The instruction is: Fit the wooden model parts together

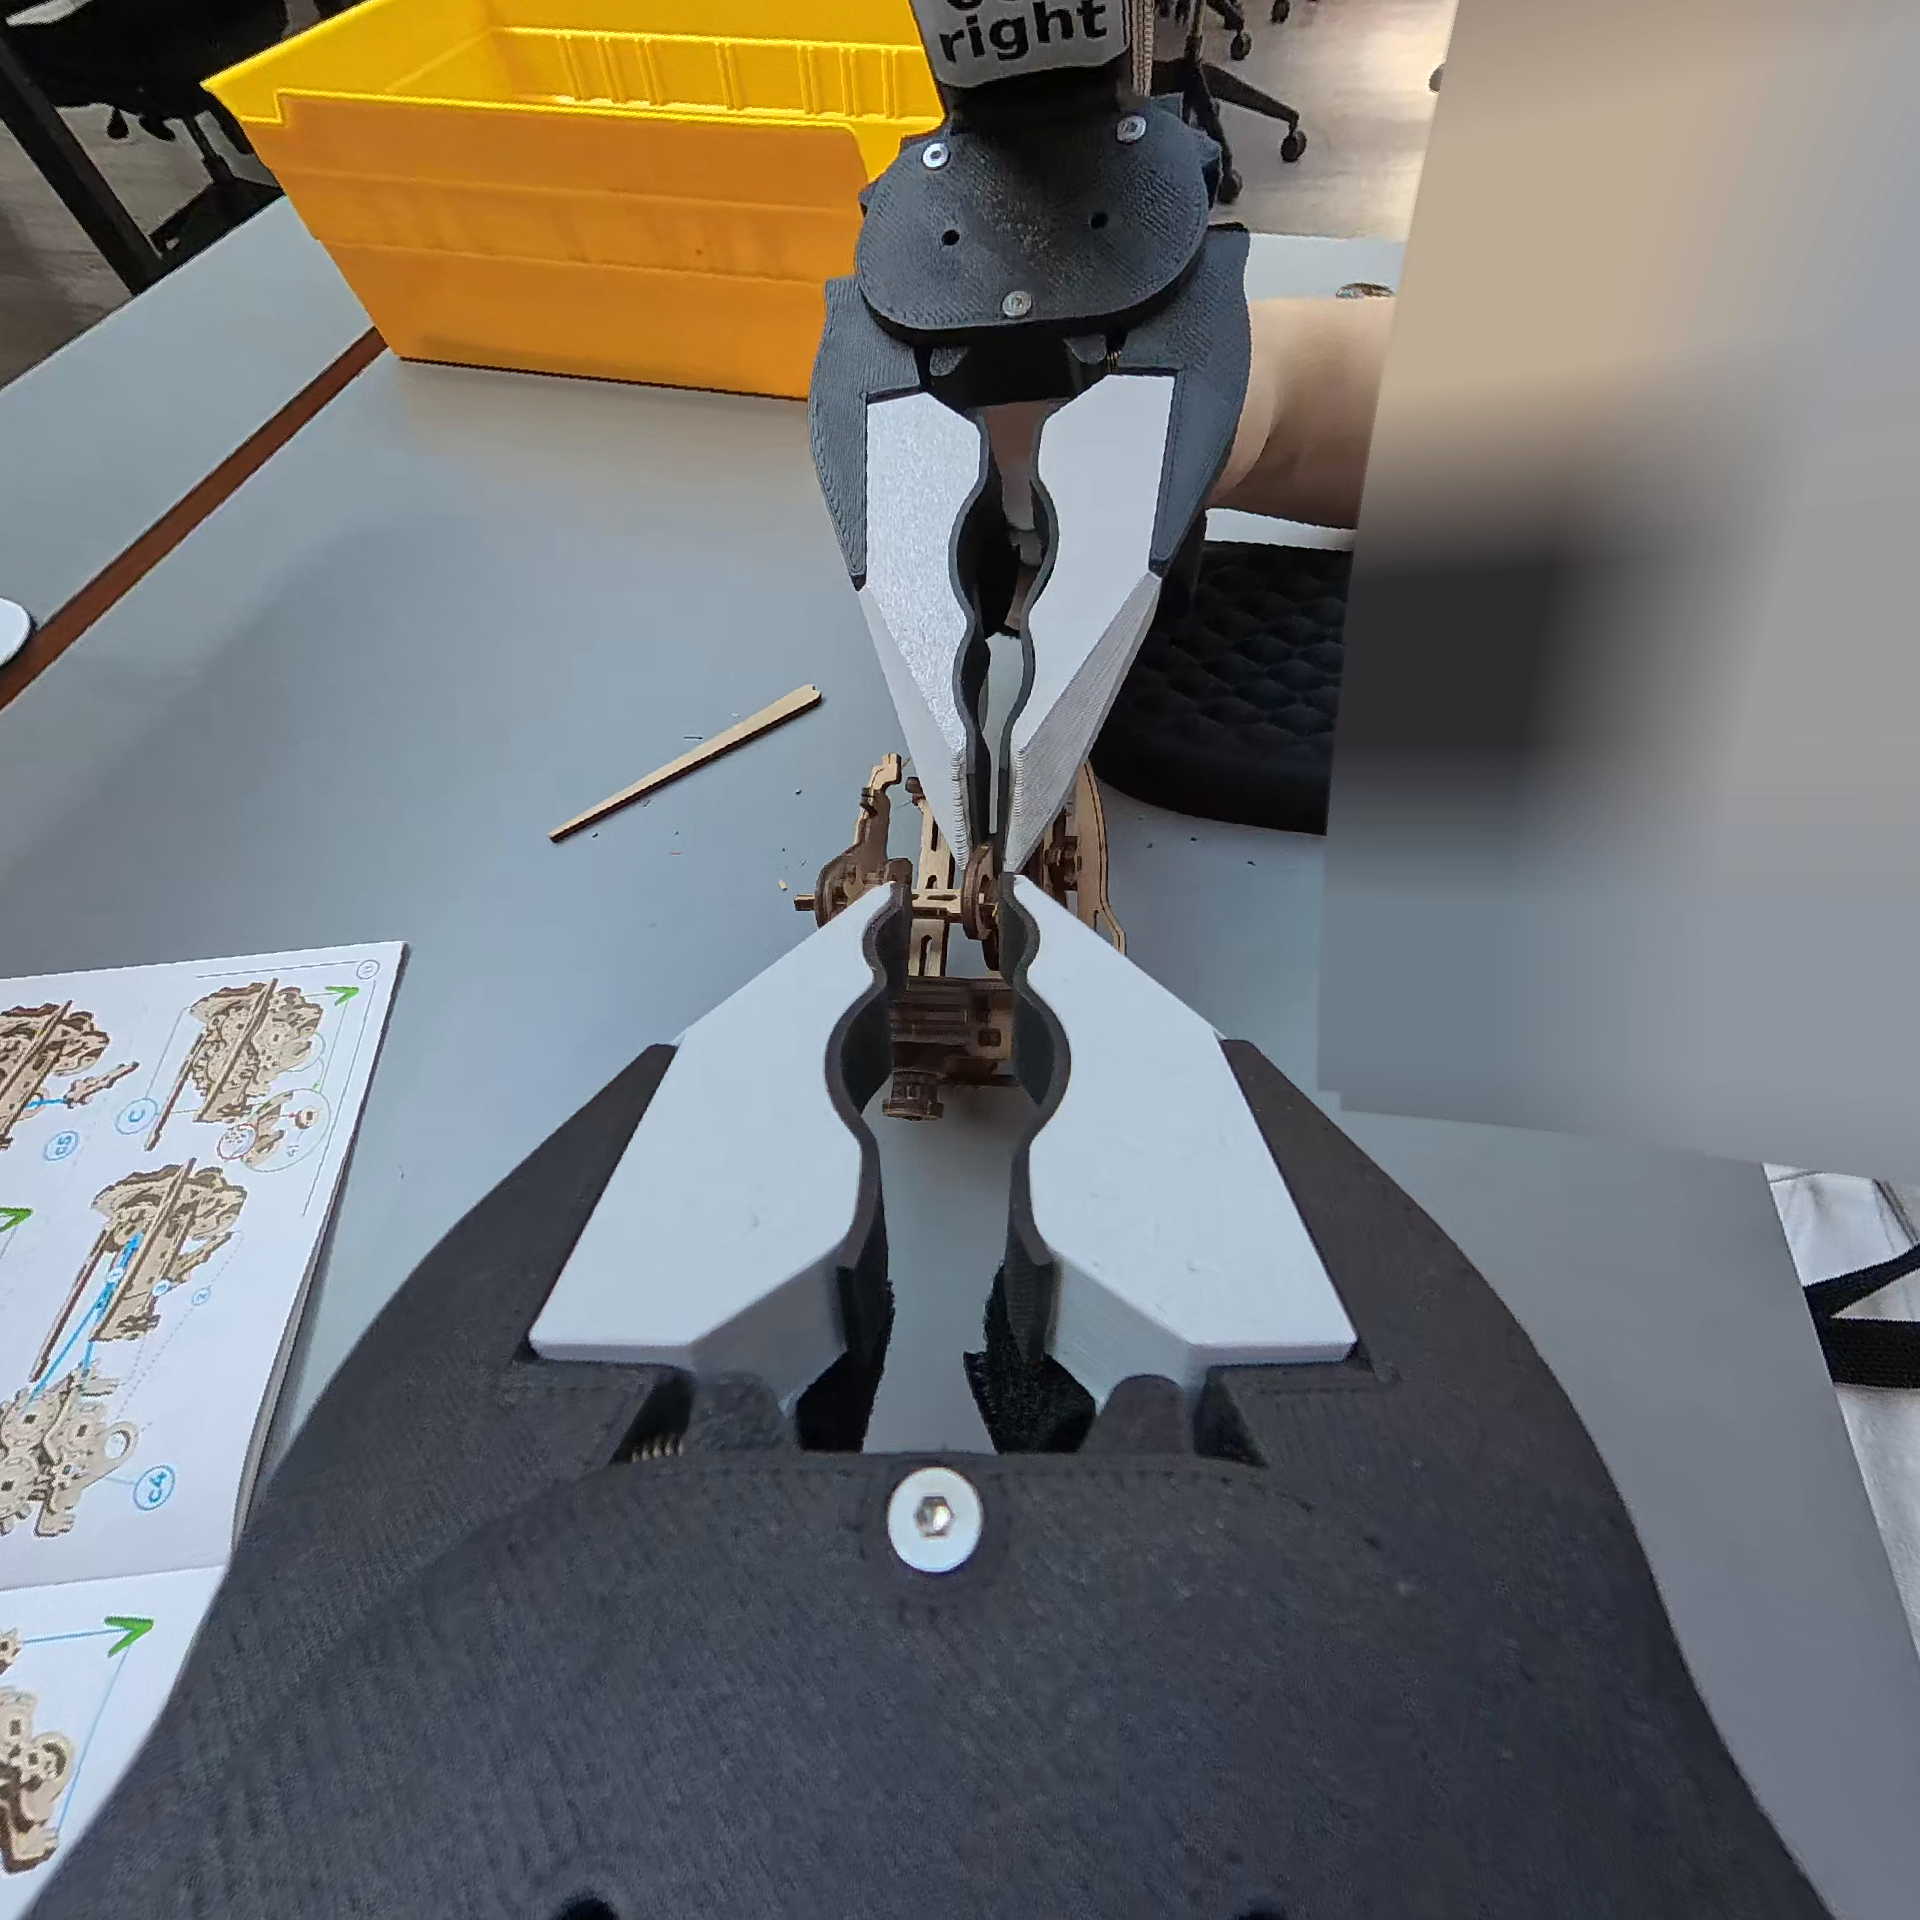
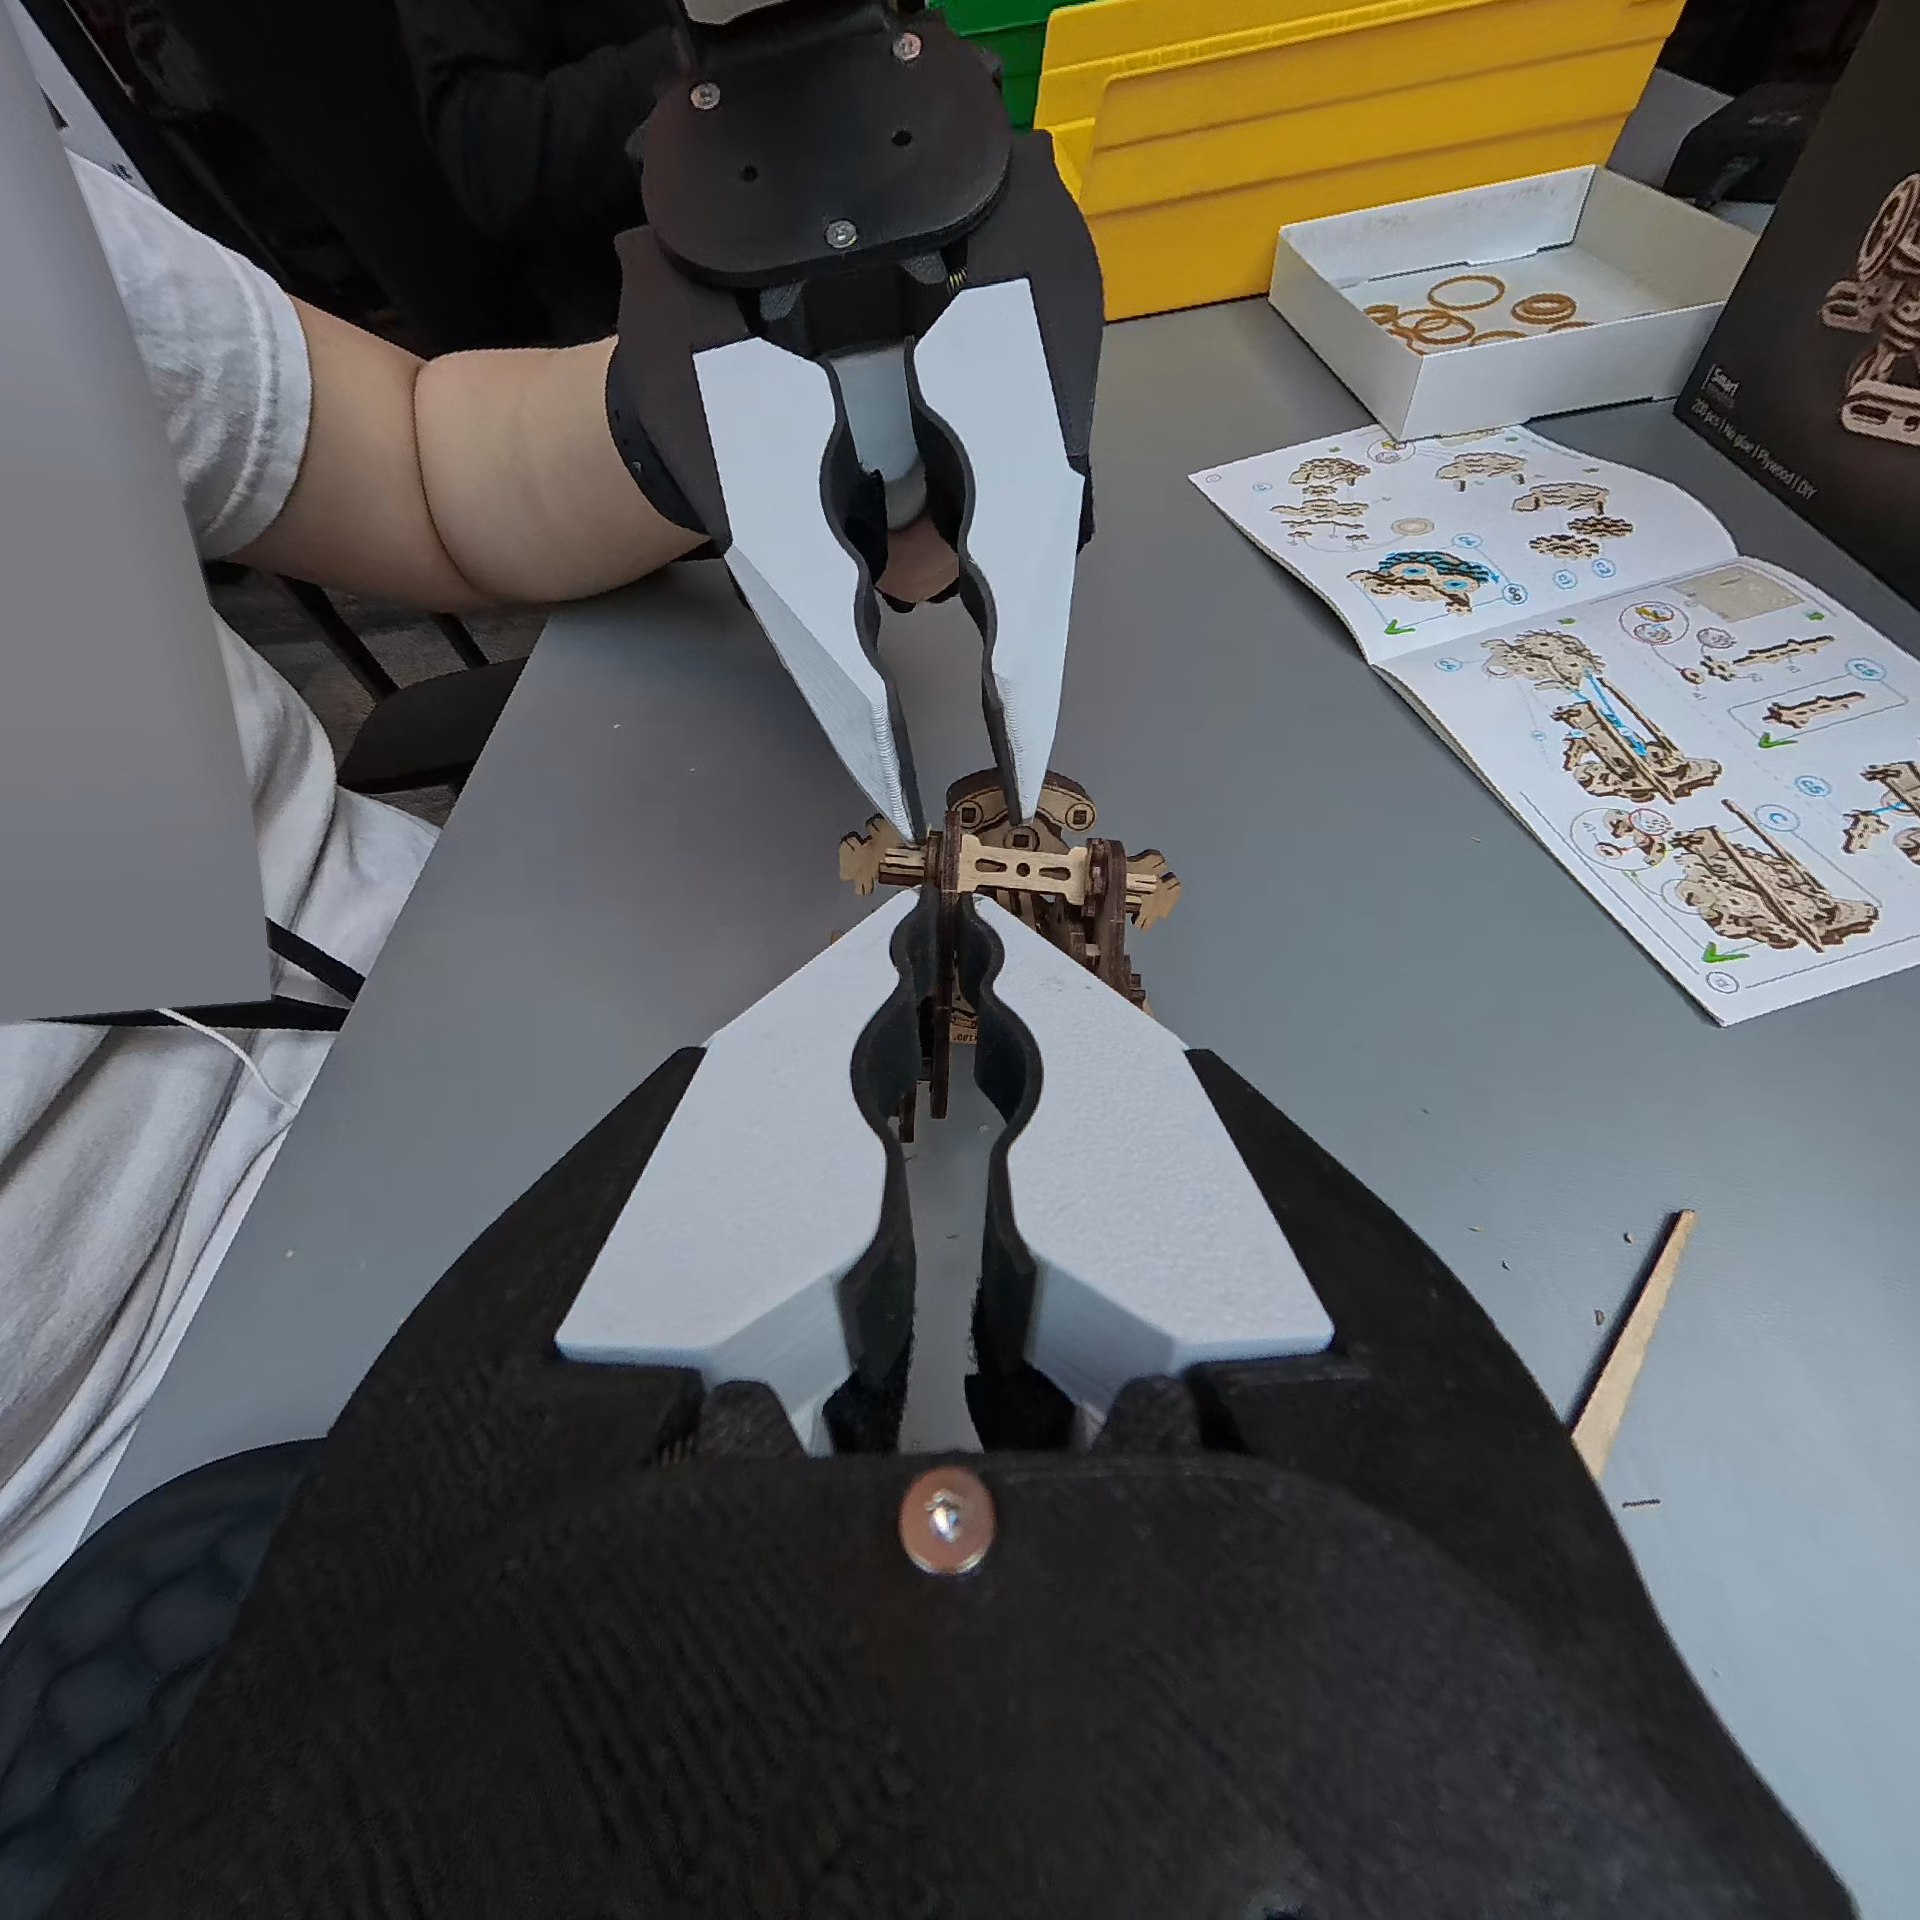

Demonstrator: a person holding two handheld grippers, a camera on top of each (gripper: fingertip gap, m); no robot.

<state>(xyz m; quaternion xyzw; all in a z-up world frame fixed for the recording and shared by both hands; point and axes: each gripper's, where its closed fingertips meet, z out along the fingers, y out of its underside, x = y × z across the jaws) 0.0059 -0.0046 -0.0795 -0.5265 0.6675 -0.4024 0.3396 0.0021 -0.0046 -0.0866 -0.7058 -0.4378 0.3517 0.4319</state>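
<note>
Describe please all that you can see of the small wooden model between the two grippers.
The wooden model is a small laser-cut plywood assembly, pale with darker burnt edges, standing on the grey table. A light crossbar with toothed ends runs across its top; gears and slotted plates sit below. The left gripper straddles the bar's end, and the right gripper is closed on a thin upright plate. It looks only partly built.

A grey worktop point(image 1: 436, 582) with a brown edge fills the scene. Beyond it, black office chairs point(image 1: 1242, 73) stand on a dark floor.
</note>
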